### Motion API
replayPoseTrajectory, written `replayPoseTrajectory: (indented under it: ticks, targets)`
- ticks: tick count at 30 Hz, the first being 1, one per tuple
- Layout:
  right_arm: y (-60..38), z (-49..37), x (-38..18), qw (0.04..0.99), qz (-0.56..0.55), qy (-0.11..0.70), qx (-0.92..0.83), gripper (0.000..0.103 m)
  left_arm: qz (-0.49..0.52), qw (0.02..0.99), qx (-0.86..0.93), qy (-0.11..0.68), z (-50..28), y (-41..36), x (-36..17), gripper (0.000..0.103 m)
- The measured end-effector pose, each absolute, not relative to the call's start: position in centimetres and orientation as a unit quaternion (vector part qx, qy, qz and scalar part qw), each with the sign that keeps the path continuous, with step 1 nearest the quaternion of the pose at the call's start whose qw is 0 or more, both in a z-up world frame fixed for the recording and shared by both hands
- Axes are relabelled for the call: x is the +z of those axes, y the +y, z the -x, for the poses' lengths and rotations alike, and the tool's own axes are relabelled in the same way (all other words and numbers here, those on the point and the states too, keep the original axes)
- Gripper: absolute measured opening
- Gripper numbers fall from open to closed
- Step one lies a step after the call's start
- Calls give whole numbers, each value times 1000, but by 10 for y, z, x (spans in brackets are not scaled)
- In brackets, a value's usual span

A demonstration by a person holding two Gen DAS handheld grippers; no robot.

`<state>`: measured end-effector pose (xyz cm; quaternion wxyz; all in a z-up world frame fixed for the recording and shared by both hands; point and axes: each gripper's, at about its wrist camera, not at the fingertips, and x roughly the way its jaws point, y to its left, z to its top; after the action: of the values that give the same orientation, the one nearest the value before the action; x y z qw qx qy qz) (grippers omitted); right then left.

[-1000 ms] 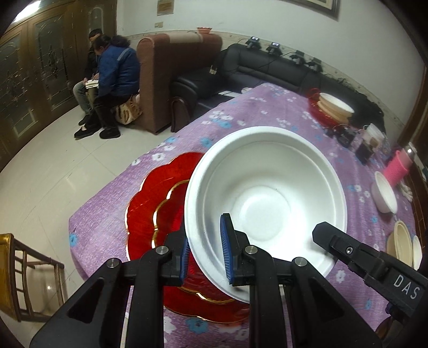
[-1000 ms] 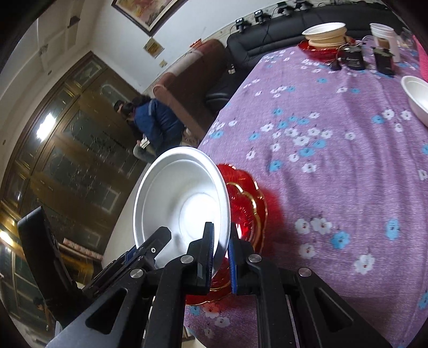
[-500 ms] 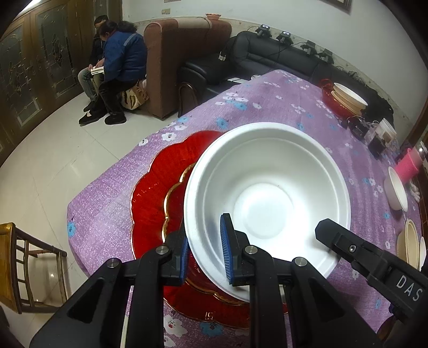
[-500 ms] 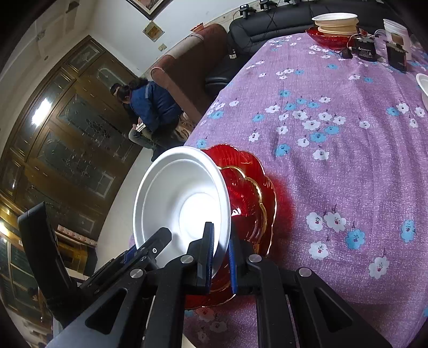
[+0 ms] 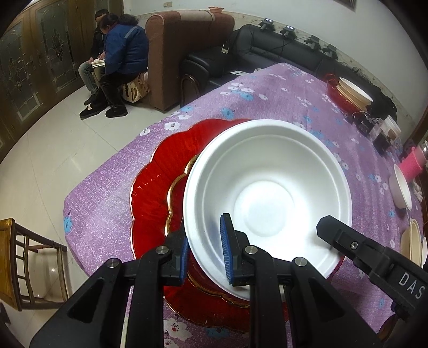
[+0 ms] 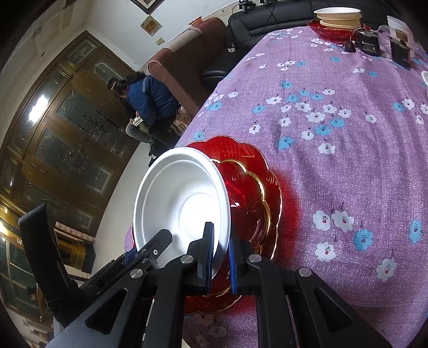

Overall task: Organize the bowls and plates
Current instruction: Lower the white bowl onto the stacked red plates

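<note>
A large white bowl sits low over a red scalloped plate with a gold rim, at the near corner of the table. My left gripper is shut on the bowl's near rim. My right gripper is shut on the bowl's rim at another spot; the bowl and red plate show there too. The right gripper's black body shows in the left wrist view.
The table has a purple flowered cloth. A stack of bowls on a red plate stands at the far end. Small black boxes lie near it. A small white bowl, a pink cup and cream bowls stand right. A wooden chair stands left.
Both grippers have lowered the white bowl down toward the red plate. The view has tipped more downward onto the table.
</note>
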<state>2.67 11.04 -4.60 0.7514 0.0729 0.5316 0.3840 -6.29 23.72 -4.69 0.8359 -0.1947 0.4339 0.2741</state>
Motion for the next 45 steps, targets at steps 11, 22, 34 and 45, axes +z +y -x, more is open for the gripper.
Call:
replayPoseTrajectory:
  ticks: [11,22,34,45]
  targets:
    - [116,-28,-52,747,-71,540,383,9,198,832,276,439,64,241,-50,19]
    - [121,-30,-55,745,-70,544,380,10,198,829,276,445,63,241,-53,19]
    - [123,-31,-59,744,-70,549,376,12,202,826,275,448,63,242,-55,19]
    - [123,-32,-62,743,-69,551,375,13,212,825,278,444,64,244,-55,19]
